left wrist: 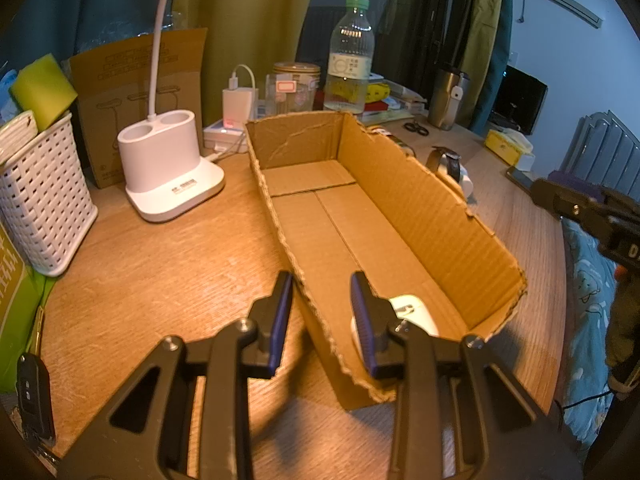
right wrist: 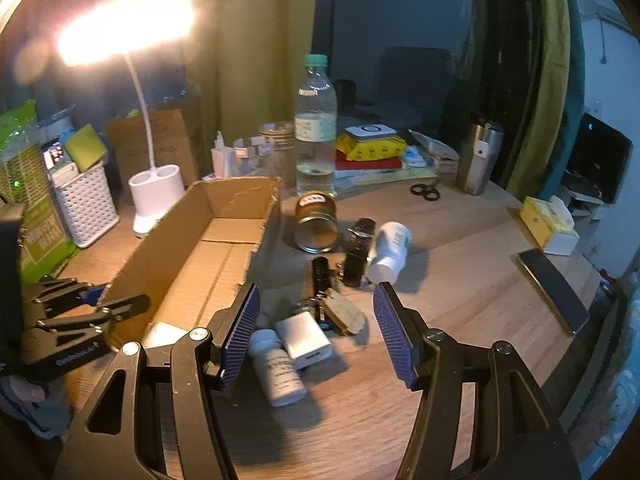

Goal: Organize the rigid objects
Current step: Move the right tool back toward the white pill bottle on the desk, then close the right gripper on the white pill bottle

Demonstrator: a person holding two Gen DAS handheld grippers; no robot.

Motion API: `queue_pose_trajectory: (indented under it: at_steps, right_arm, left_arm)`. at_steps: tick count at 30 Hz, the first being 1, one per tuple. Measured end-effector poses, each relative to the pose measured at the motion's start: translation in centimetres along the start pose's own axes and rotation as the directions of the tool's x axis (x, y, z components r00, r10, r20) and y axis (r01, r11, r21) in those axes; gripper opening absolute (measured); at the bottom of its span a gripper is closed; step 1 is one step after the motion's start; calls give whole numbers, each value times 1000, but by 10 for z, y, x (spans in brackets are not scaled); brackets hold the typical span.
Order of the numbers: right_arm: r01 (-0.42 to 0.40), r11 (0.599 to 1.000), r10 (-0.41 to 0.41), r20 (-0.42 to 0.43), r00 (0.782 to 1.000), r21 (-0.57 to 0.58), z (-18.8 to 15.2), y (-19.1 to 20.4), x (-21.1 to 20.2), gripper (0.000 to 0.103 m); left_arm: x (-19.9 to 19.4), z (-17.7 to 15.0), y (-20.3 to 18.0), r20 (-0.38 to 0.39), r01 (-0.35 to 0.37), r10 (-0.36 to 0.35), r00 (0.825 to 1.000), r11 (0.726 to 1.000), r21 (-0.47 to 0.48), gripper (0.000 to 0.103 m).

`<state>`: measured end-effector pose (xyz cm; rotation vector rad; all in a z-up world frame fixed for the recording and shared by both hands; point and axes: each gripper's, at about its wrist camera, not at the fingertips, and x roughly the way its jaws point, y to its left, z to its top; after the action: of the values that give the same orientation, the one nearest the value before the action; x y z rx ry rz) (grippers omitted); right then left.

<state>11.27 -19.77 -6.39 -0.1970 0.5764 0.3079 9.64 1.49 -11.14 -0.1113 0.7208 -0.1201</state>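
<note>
Okay, status. My right gripper (right wrist: 318,289) is open with nothing between the pads. It hangs over the loose pile in the lower middle of the right wrist view.

The nearest candidate is the white pill bottle (right wrist: 280,372), which lies on its side on the table (right wrist: 460,280).
- Position: low and left of the gap, just beside my left-hand finger (right wrist: 240,332) and partly tucked under it.
- Long axis: runs roughly up and down the frame, leaning a bit, with the cap toward the upper left and the base toward the lower right.
- Grip: the pads face each other across the frame, so I think their closing line already cuts across that axis and little roll is needed. I reckon the gripper must shift left and drop to centre on the body.

The white charger block (right wrist: 308,338) touches the bottle on its right and lies slanted from upper left to lower right. It could get caught in the same pinch. A key bunch (right wrist: 344,314) sits just above it.

The box (right wrist: 180,220) is at frame left, with its long axis running toward the upper right. The right hand is plainly the nearer one to the pile.

My left gripper (left wrist: 322,276) is closed down astride the box's long left wall, one finger outside and one inside. It looks like it is steadying the box. One white item (left wrist: 412,312) is already in the near end.
</note>
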Motion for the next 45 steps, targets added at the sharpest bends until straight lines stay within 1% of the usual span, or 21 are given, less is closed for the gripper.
queue_pose_trajectory:
  at_steps: [6,11,17,24,26,35,37,39,40,42,45]
  right_arm:
    - [31,999,-30,-32,999,28,-7,-12,13,62]
    - [28,999,-25,-71,997,42,-16,-16,28,62]
    - [-5,1000,8,-111,994,29,-25,-10,38,62]
    - [-54,998,57,-122,991,33,-38,-6,30,62]
    - [-81,997,83,-130,988,20,-43,-1,28,62]
    - [-133,991,134,-159,978,14,-52,9,40,62]
    - [-134,991,135,-167,977,18,-53,10,43,59]
    - [-138,990,139,-174,975,19,-54,11,46,48]
    - [-135,991,136,-177,975,17,-55,11,47,47]
    - [-144,990,143,-179,973,11,-55,13,47,39]
    - [-137,990,132,-181,974,-14,-55,18,46,38]
  left_arm:
    - [0,0,0,0,0,0,1000,1000,0,32]
    - [1,0,0,0,1,-1,1000,1000,0,32]
    - [0,0,0,0,1,-1,1000,1000,0,32]
    - [0,0,0,0,0,0,1000,1000,0,32]
    - [0,0,0,0,0,0,1000,1000,0,32]
    - [0,0,1,0,1,-1,1000,1000,-1,32]
    - [0,0,1,0,1,-1,1000,1000,0,32]
    - [0,0,1,0,1,-1,1000,1000,-1,32]
    - [0,0,0,0,1,-1,1000,1000,0,32]
    - [1,0,1,0,1,-1,1000,1000,-1,32]
    - [1,0,1,0,0,0,1000,1000,-1,32]
